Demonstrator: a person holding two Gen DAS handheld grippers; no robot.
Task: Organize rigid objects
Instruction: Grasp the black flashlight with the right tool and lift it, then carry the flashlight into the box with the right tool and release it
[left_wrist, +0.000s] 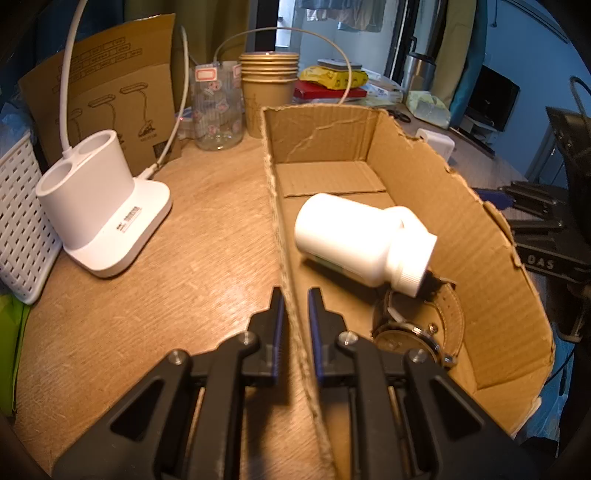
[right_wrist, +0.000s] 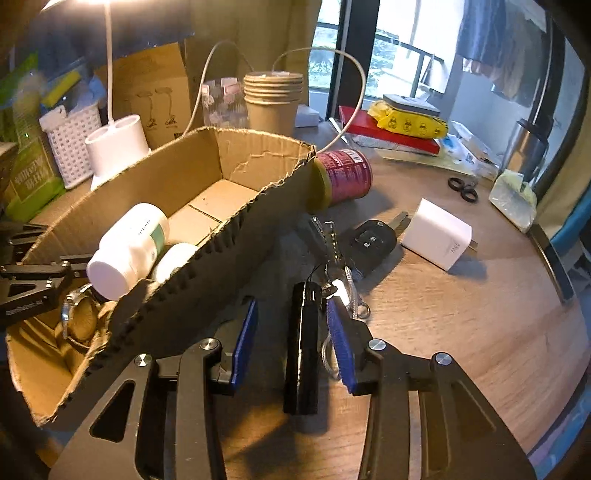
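Note:
My left gripper (left_wrist: 295, 297) is shut on the left wall of an open cardboard box (left_wrist: 480, 236), with the torn edge running between its blue pads. Inside the box a white pill bottle (left_wrist: 354, 240) lies on its side over a wristwatch (left_wrist: 417, 332). In the right wrist view the box (right_wrist: 221, 254) is on the left, holding the bottle (right_wrist: 129, 243), a second white container (right_wrist: 173, 258) and the watch (right_wrist: 79, 317). My right gripper (right_wrist: 291, 310) is open over the table, right of the box. A black stick-shaped object (right_wrist: 303, 339) lies between its fingers, and the left pad is clear of it.
A car key with a key bunch (right_wrist: 373, 240), a white charger (right_wrist: 437, 238), a red can (right_wrist: 343, 177) on its side and scissors (right_wrist: 463, 188) lie right of the box. Behind it are stacked paper cups (left_wrist: 267, 85), a glass jar (left_wrist: 218, 107), a white lamp base (left_wrist: 103, 199) and a white basket (left_wrist: 18, 221).

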